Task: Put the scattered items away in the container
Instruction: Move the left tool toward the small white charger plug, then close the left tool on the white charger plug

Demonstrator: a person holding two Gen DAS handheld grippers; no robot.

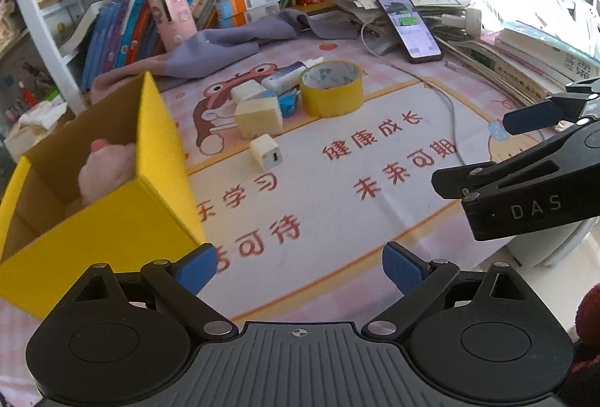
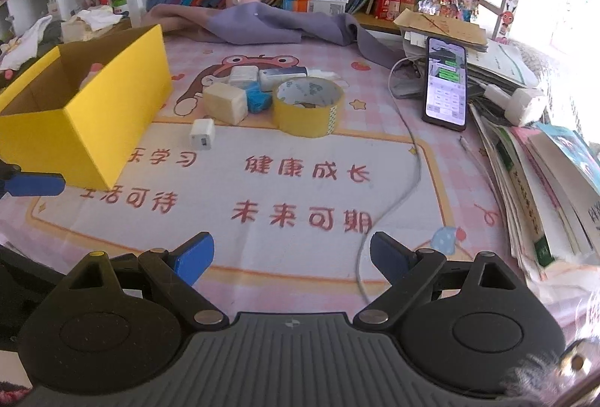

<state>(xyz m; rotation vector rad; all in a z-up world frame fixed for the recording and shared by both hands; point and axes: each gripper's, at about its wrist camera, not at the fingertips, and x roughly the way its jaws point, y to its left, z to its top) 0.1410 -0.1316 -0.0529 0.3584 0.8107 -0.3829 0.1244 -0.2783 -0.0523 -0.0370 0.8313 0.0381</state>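
We held left gripper (image 1: 300, 270) and right gripper (image 2: 291, 259) wide apart, empty, above mat. Yellow box (image 2: 86, 107) stood open at left, pink toy (image 1: 107, 170) inside. Tape roll (image 2: 307, 105), white charger (image 2: 203, 133), small boxes clustered just beside it, awaiting pickup.

Desk under a pink printed mat (image 2: 300, 189) with red characters. Directly on it: yellow box (image 2: 93, 129) at left, small white charger cube (image 2: 202, 134), cream block (image 2: 225, 102), blue packet (image 2: 258, 100), white tube (image 2: 283, 77), yellow tape roll (image 2: 307, 107), white cable (image 2: 408, 159), purple cloth (image 2: 270, 24), phone (image 2: 446, 84) propped against stacked books (image 2: 536, 182).
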